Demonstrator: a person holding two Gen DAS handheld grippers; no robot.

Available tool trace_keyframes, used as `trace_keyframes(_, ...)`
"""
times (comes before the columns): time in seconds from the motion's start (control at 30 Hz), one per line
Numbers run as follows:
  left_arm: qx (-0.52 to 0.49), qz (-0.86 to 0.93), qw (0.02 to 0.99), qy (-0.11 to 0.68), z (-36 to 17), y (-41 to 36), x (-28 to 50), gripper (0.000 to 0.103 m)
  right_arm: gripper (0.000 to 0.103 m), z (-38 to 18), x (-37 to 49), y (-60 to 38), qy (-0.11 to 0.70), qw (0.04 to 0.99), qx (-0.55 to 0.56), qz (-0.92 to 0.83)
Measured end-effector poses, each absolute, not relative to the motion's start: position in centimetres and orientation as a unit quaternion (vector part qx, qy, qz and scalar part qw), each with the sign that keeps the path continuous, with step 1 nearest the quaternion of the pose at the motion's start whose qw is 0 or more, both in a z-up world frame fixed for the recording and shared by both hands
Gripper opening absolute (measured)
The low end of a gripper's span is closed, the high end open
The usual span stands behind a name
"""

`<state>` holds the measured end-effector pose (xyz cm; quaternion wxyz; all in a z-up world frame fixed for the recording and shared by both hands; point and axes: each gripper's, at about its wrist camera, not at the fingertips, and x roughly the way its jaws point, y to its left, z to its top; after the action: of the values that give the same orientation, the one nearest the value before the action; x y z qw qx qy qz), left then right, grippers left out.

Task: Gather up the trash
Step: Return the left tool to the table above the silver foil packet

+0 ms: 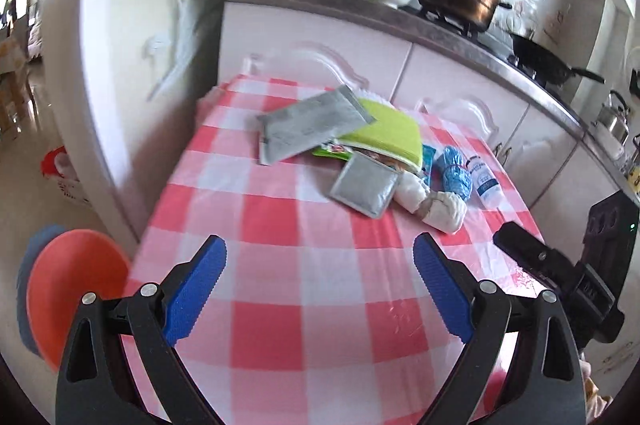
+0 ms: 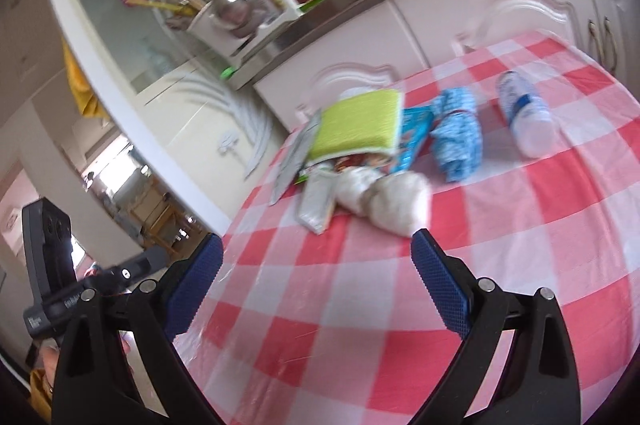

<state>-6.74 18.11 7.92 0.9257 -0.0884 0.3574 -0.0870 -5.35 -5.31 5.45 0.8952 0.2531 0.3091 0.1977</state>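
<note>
Both claws hang over the near half of the checked counter (image 1: 280, 265) with nothing in them: the left claw (image 1: 320, 281) has its blue pads spread wide, and the right claw (image 2: 316, 277) is spread just as wide. The trash sits in one loose heap toward the far side of the counter, well apart from both. In it, a large grey foil pouch (image 1: 312, 129) leans across a lime-green pad (image 1: 392, 133), a smaller silver pouch (image 1: 366, 187) lies on the near edge of the heap, a white knotted bundle (image 1: 432, 205) rests just right of that, and a blue crumpled roll (image 1: 454, 173) and a white bottle (image 1: 486, 181) lie farther right; colourful wrappers (image 2: 412, 137) peek out from under the green pad. The step in hand looks like the first reach, and the outlying pieces seem the sensible start. The white knotted bundle, nearest the right claw, is soft and should pinch well across its tied waist. The bottle lies on its side and may roll, so closing across its body rather than along it would be safer. The flat pouches offer little to grip; taking the raised edge of the leaning one seems better than scraping at the slick cover. No bin shows clearly in either view, though an orange round thing (image 1: 76, 293) sits off the near left corner.
</note>
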Motion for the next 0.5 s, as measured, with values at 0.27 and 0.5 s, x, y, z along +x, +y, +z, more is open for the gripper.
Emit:
trace_keyframes(0.27, -0.045, -0.111, 0.923, 0.367, 6.2, 13.3, -3.9, 0.094, 0.095, 5.0, -4.0, -11.1, 0.284, 0.898, 0.303, 0.146)
trace_keyframes(0.5, -0.012, -0.109, 0.922, 0.372, 4.4, 11.3, -0.7, 0.094, 0.086, 4.4, -1.7, -16.0, 0.272, 0.894, 0.341, 0.103)
